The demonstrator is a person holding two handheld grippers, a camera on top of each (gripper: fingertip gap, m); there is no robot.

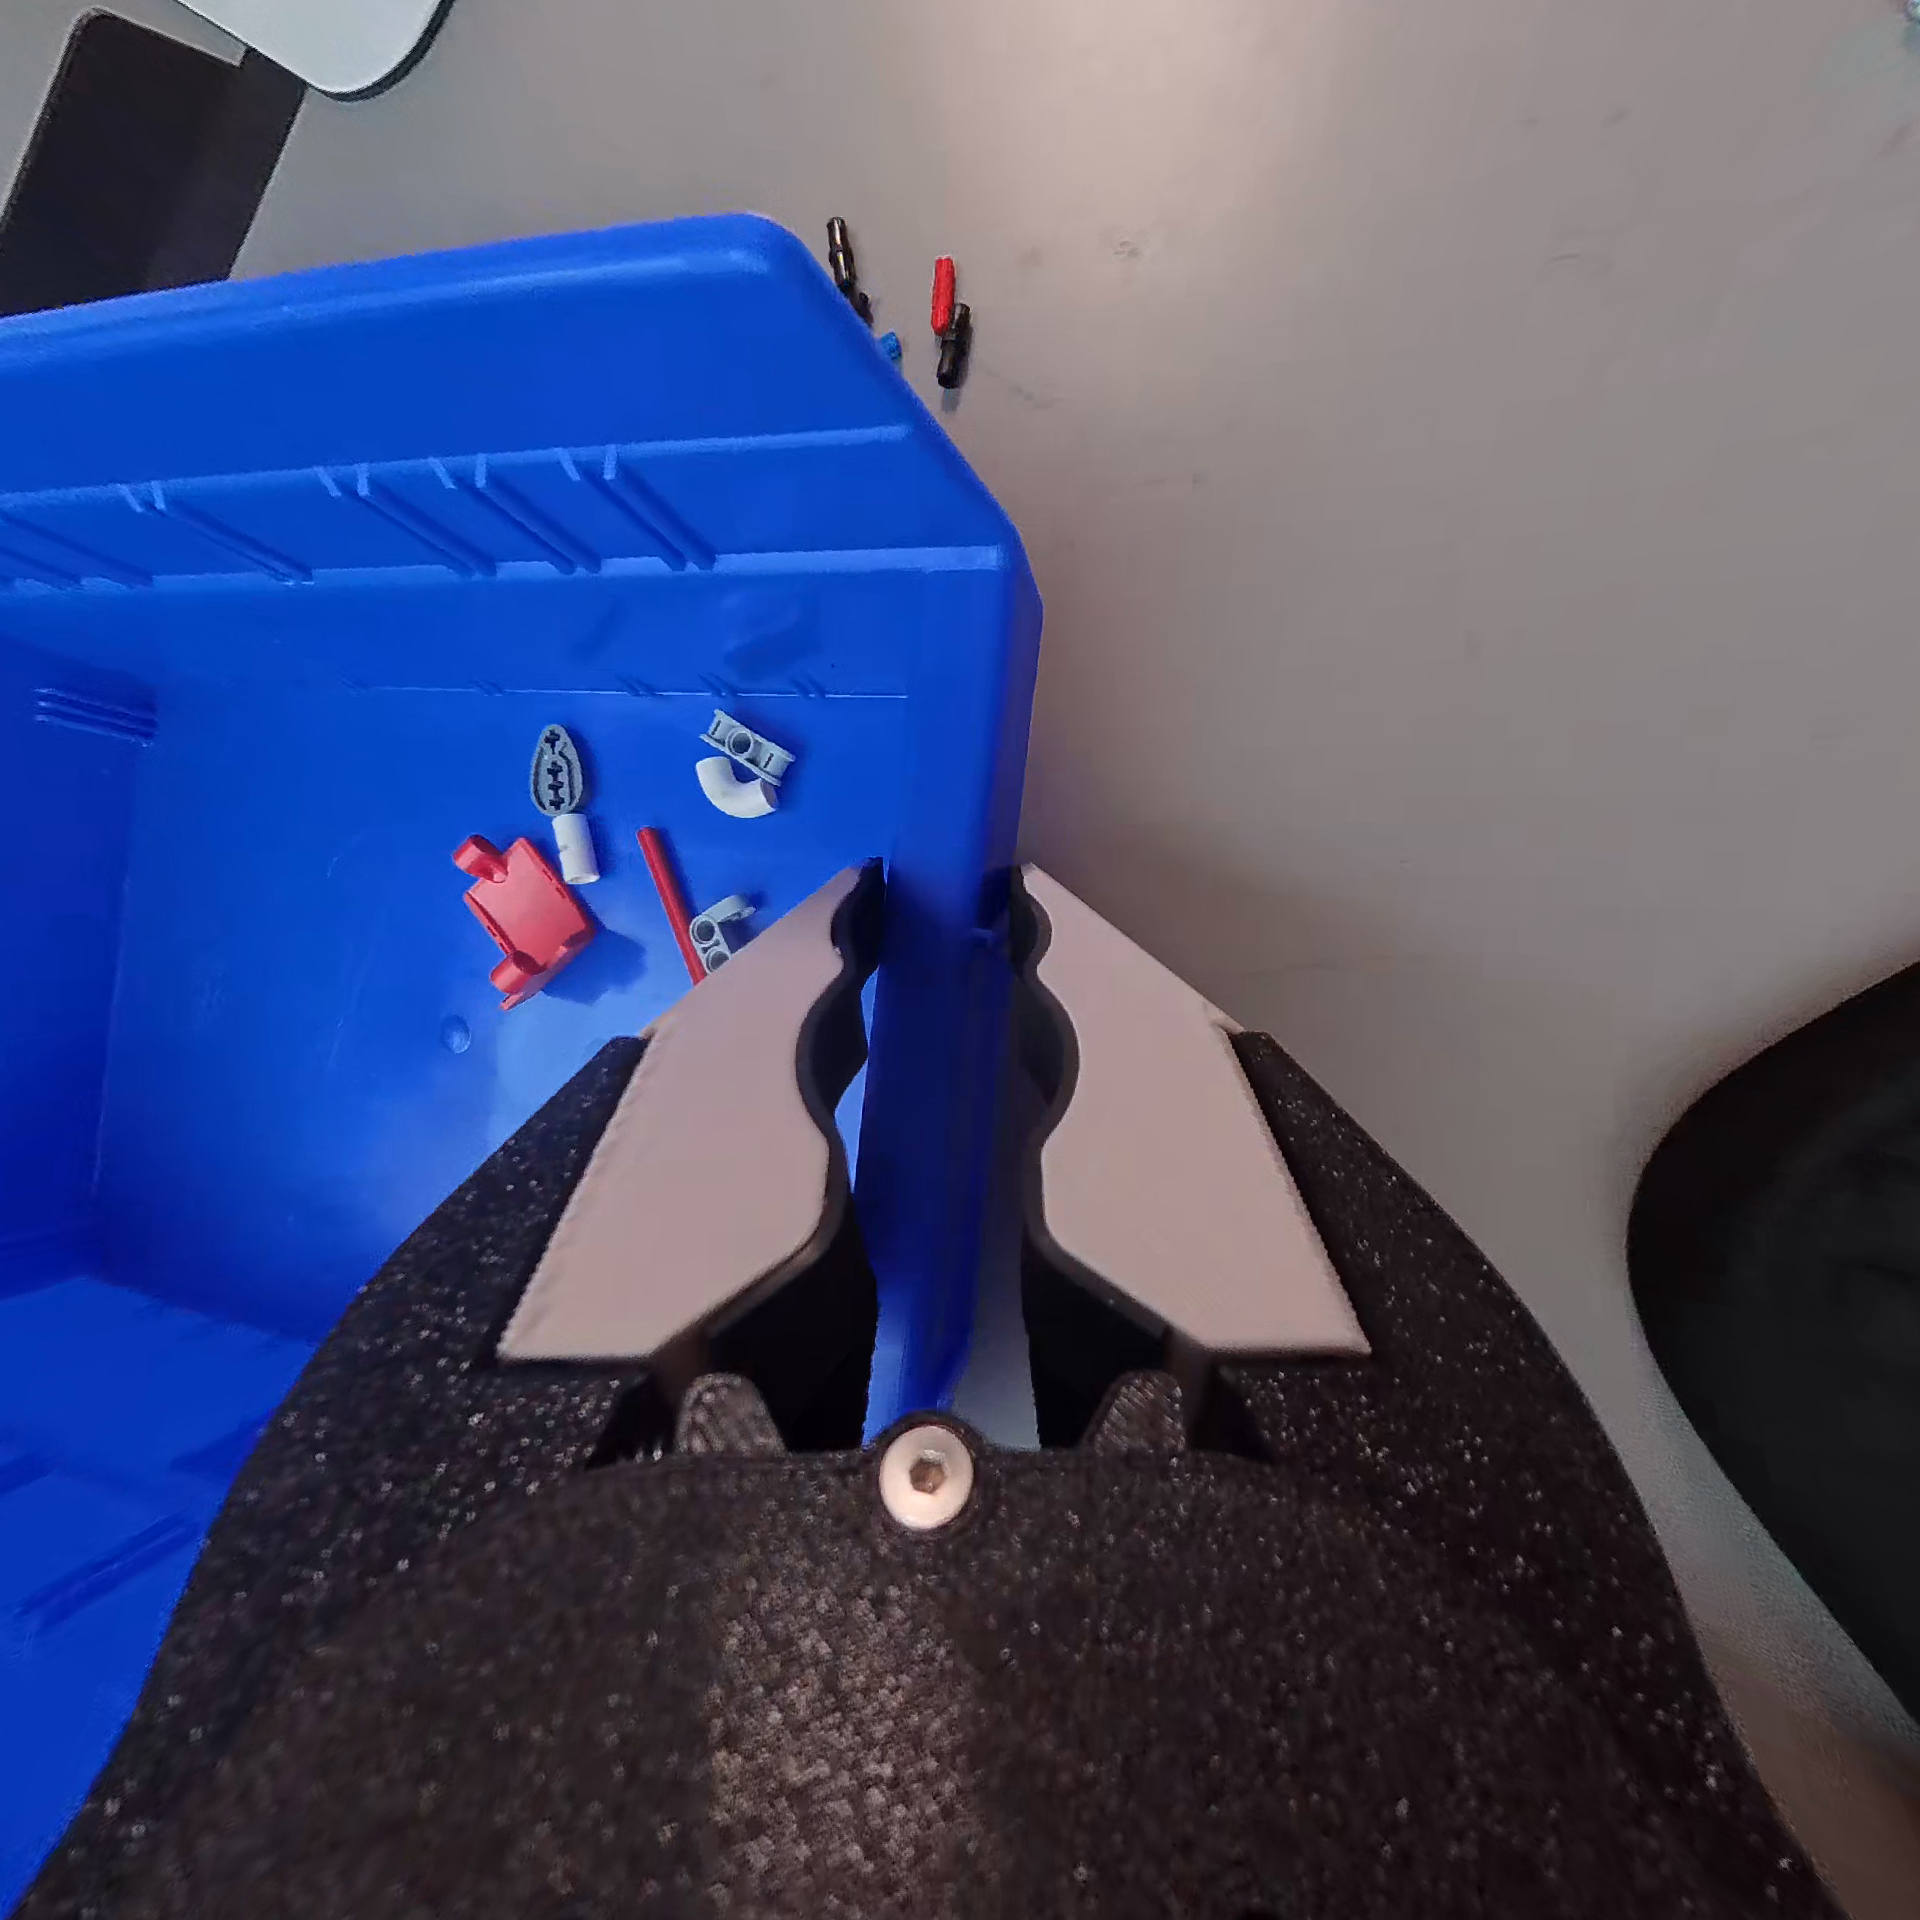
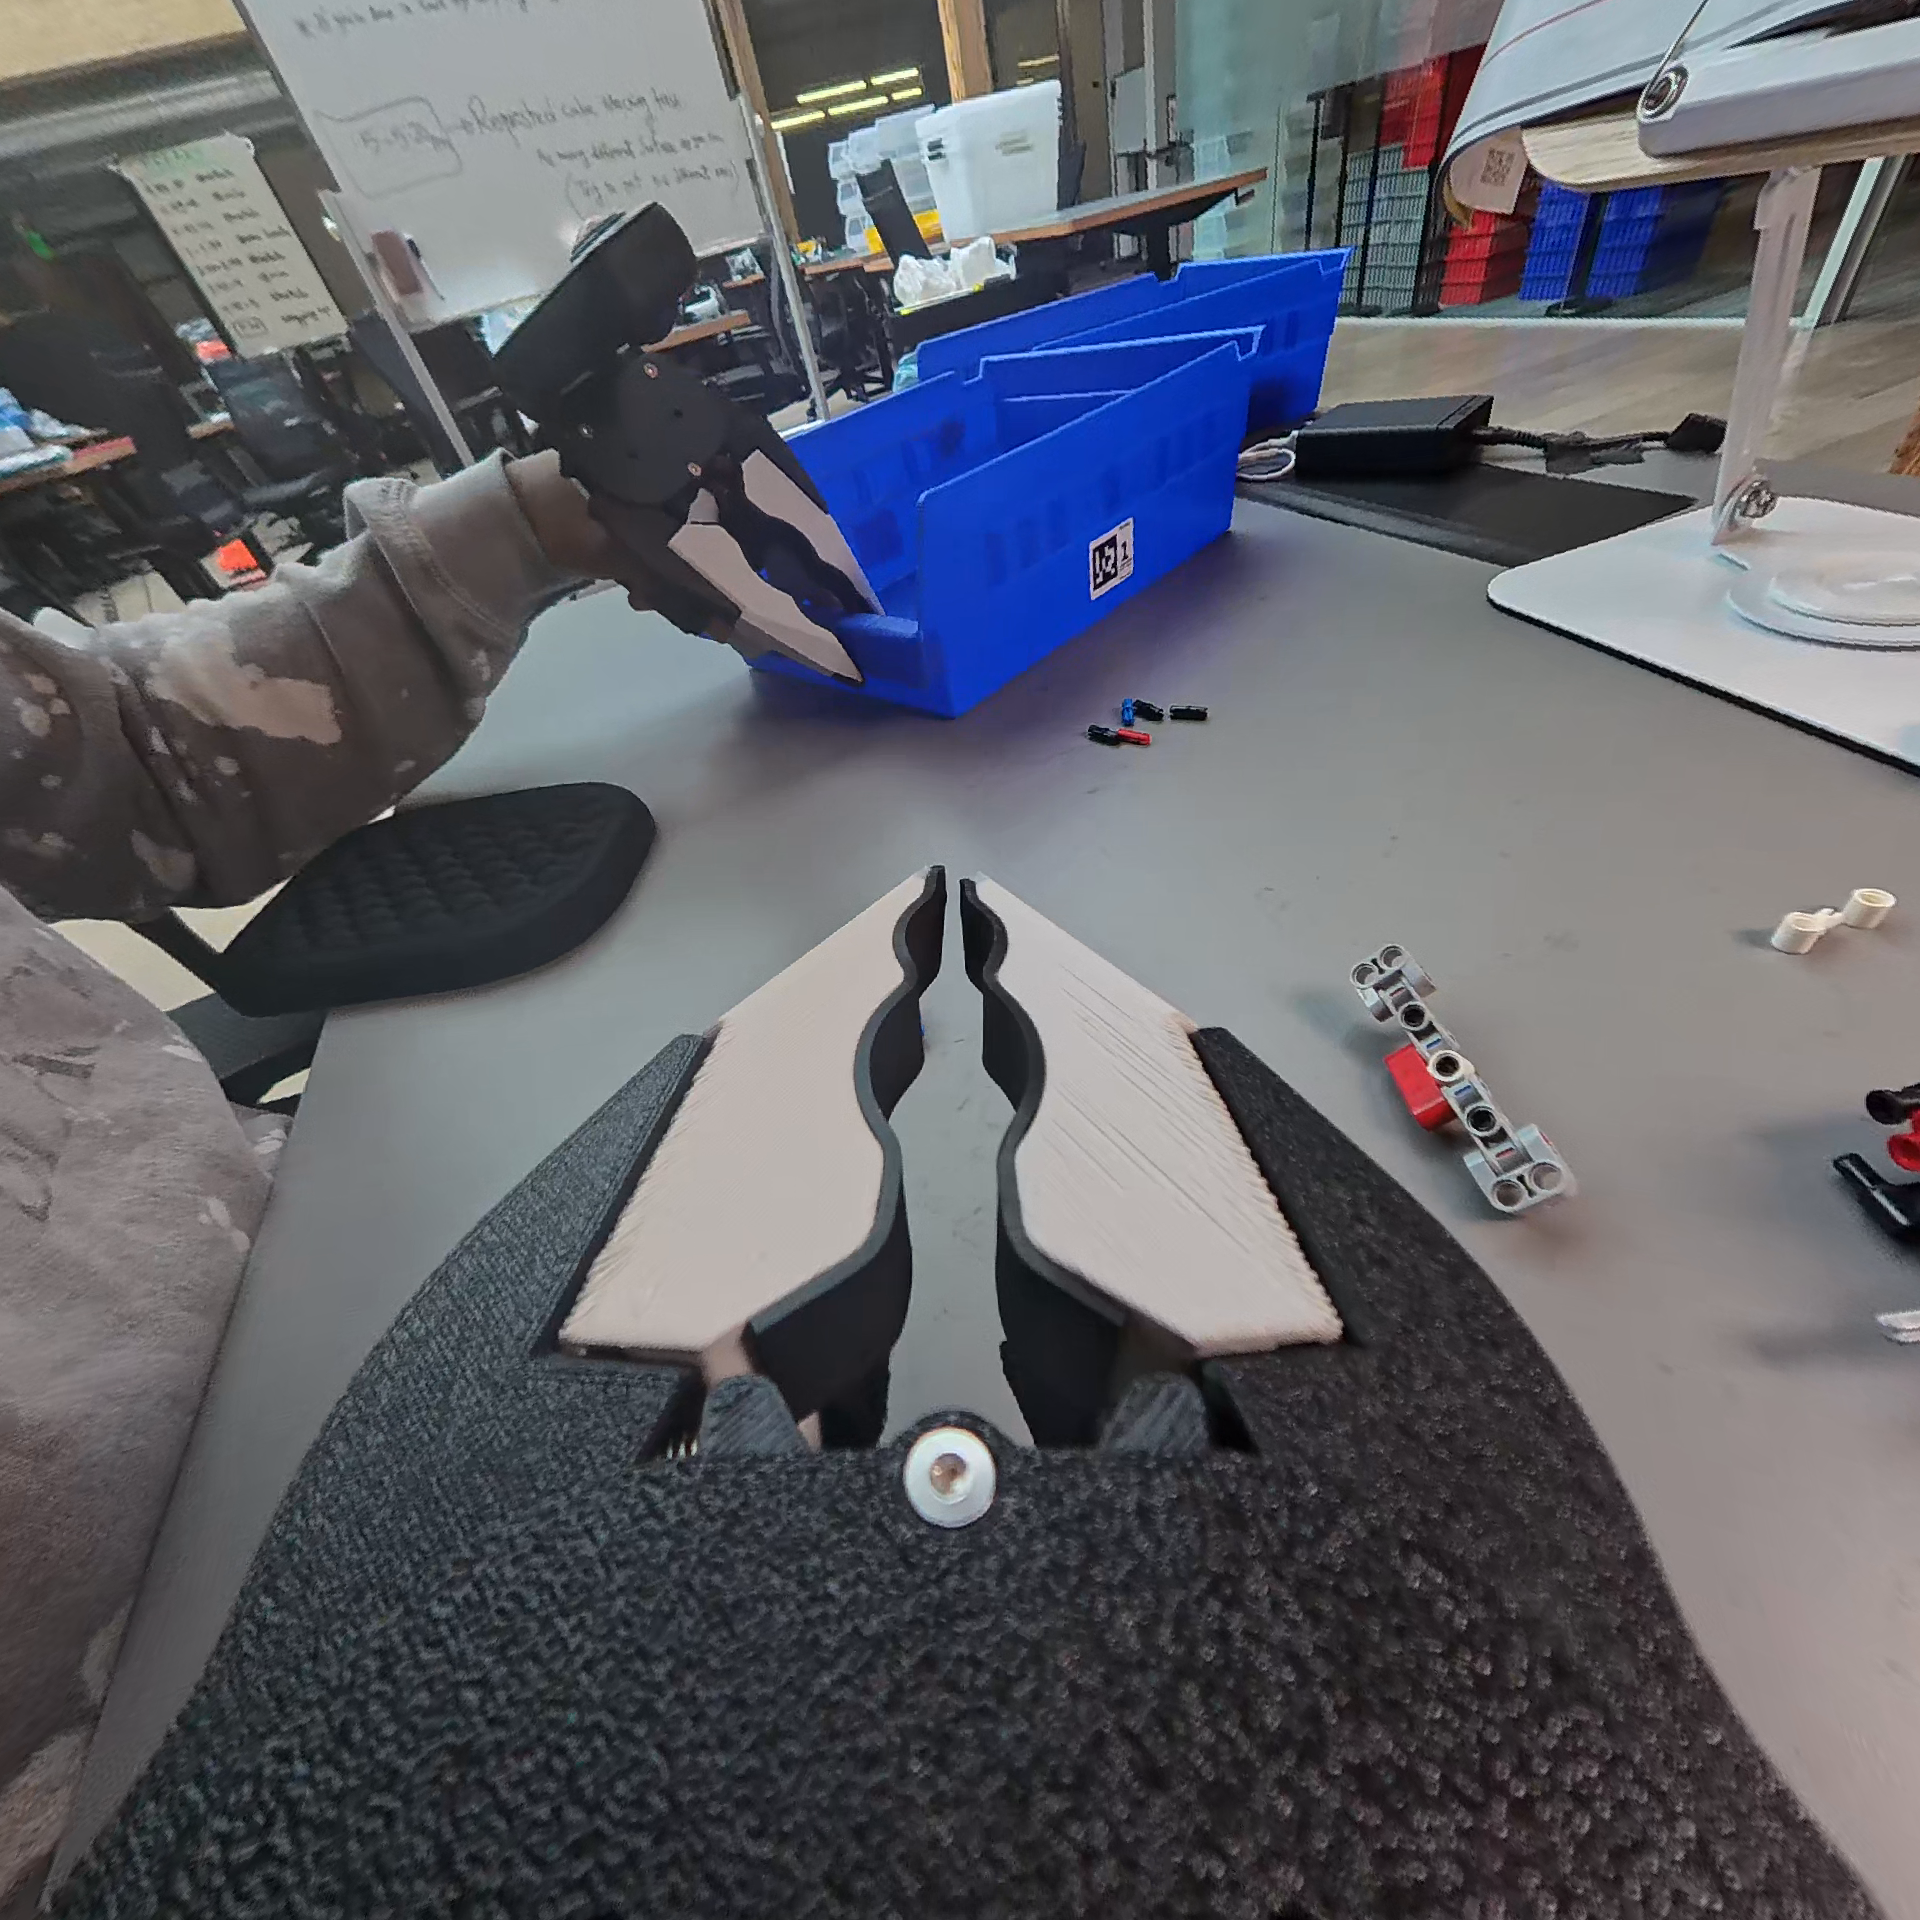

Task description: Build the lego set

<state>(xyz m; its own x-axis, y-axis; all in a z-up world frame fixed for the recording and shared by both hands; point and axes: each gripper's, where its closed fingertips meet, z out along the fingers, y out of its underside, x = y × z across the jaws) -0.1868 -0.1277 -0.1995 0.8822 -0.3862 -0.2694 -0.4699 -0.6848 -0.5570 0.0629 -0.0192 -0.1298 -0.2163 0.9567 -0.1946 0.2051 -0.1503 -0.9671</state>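
Note:
My left gripper (image 1: 948,873) straddles the right wall of the blue bin (image 1: 416,1091), one finger inside and one outside, shut on the wall. In the bin lie a red part (image 1: 525,920), a red axle (image 1: 670,904), a grey oval piece (image 1: 558,769), a white elbow (image 1: 736,795) and grey connectors (image 1: 746,743). In the right wrist view the left gripper (image 2: 857,644) sits at the near end of the bin (image 2: 1039,582). My right gripper (image 2: 951,883) hovers over the grey table, its tips almost touching. A grey beam assembly with a red block (image 2: 1455,1081) lies to its right.
Small black, red and blue pins (image 2: 1143,720) lie on the table beside the bin, also in the left wrist view (image 1: 948,312). White connectors (image 2: 1829,920) and black-red parts (image 2: 1891,1153) lie far right. A white monitor base (image 2: 1714,623) stands at back right. A black chair (image 2: 436,894) is at the left edge. One gripper's finger ends stand about 30 centimeters off the other's.

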